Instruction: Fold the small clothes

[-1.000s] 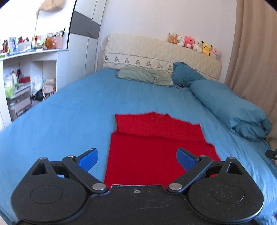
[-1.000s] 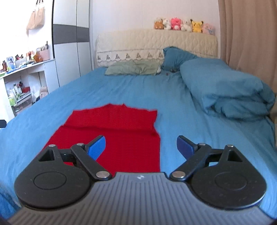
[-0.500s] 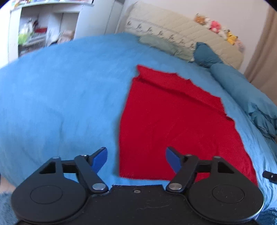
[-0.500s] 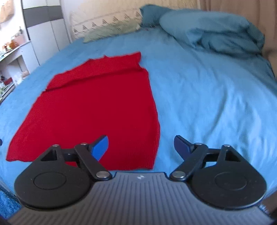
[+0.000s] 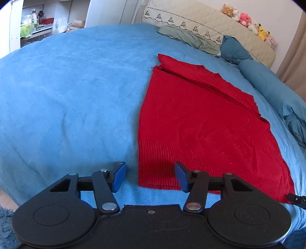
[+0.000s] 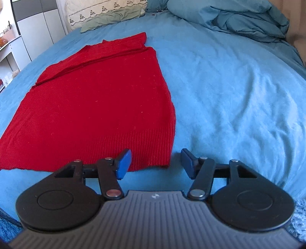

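A red knitted garment [image 5: 200, 130] lies flat on the blue bedsheet [image 5: 67, 95], its ribbed hem toward me and a folded strip across its far end. My left gripper [image 5: 151, 176] is open and empty, low over the hem's near left corner, which sits between its fingers. In the right wrist view the garment [image 6: 95, 107] fills the left half. My right gripper [image 6: 155, 162] is open and empty, low over the hem's near right corner.
A rumpled teal duvet [image 6: 239, 17] lies at the far right of the bed. A green pillow [image 5: 189, 38] and a cream headboard [image 5: 210, 24] with plush toys [image 5: 248, 21] are at the far end. White shelves [image 5: 36, 23] stand to the left.
Both grippers have tilted down and dropped toward the bed, closing in on the near hem corners. The garment has not moved. Both stay open.
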`<state>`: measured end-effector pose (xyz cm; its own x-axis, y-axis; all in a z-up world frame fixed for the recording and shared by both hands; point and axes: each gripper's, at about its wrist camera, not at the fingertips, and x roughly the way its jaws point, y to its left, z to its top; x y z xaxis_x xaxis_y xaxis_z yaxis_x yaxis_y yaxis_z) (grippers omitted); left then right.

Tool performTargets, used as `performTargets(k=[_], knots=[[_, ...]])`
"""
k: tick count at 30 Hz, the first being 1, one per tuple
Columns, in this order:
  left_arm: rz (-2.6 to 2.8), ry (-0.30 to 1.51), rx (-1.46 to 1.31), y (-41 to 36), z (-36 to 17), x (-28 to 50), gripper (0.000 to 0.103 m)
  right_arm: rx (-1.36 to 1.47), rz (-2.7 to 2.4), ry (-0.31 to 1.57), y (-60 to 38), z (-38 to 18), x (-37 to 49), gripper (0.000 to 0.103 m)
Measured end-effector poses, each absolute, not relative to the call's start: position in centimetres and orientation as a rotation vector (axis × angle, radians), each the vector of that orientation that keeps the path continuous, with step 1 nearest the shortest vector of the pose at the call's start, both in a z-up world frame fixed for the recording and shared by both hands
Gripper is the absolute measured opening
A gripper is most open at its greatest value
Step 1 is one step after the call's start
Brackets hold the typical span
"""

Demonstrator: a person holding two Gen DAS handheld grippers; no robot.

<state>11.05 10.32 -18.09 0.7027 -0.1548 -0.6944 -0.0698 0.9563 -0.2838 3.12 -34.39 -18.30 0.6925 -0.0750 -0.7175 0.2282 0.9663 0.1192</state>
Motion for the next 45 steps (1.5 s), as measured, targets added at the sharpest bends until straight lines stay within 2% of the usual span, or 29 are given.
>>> performTargets(k=[3, 5, 6, 8, 10, 12, 13, 14, 20, 28, 33, 38, 42, 45], knots=[[-0.04, 0.797, -0.293, 10.3, -18.1, 11.2, 0.05, 0.228, -0.172, 0.787, -34.7, -18.4, 3.2, 0.064], [-0.034, 0.8, -0.291, 10.4, -18.1, 11.3, 0.037, 0.236, -0.154, 0.785, -34.7, -18.5, 3.3, 0.053], [-0.031, 0.803, -0.295, 10.5, -18.1, 11.3, 0.032, 0.234, -0.15, 0.783, -34.6, -18.5, 3.4, 0.052], [-0.035, 0.816, -0.305, 10.7, -18.1, 11.4, 0.012, 0.223, -0.143, 0.782, -34.4, -18.5, 3.5, 0.045], [-0.05, 0.824, -0.293, 10.5, -18.1, 11.5, 0.006, 0.22, -0.141, 0.78, -34.2, -18.6, 3.5, 0.04], [-0.052, 0.825, -0.252, 10.0, -18.1, 11.5, 0.005, 0.224, -0.138, 0.779, -34.1, -18.7, 3.6, 0.033], [-0.052, 0.825, -0.243, 9.9, -18.1, 11.5, 0.005, 0.227, -0.133, 0.778, -34.2, -18.7, 3.7, 0.025], [-0.05, 0.826, -0.243, 9.9, -18.0, 11.4, 0.005, 0.231, -0.131, 0.777, -34.2, -18.6, 3.7, 0.024], [-0.039, 0.768, -0.214, 10.0, -14.8, 10.5, 0.004, 0.277, -0.126, 0.712, -35.1, -16.0, 3.2, 0.023], [-0.061, 0.599, -0.21, 9.9, -7.1, 13.4, 0.004, 0.317, -0.062, 0.576, -36.4, -7.7, 6.6, 0.023], [-0.081, 0.534, -0.225, 9.4, -2.5, 21.7, 0.004, 0.334, -0.023, 0.509, -38.2, -2.3, 14.0, 0.023], [-0.068, 0.494, -0.175, 7.5, 0.0, 33.4, 0.004, 0.315, -0.042, 0.499, -37.9, 1.7, 25.6, 0.023], [0.003, 0.556, -0.12, 5.3, -1.5, 43.3, 0.004, 0.265, -0.063, 0.53, -36.9, 1.0, 35.9, 0.023], [0.05, 0.594, -0.058, 3.7, -4.9, 50.1, 0.004, 0.254, -0.064, 0.568, -36.9, -2.5, 43.6, 0.023]])
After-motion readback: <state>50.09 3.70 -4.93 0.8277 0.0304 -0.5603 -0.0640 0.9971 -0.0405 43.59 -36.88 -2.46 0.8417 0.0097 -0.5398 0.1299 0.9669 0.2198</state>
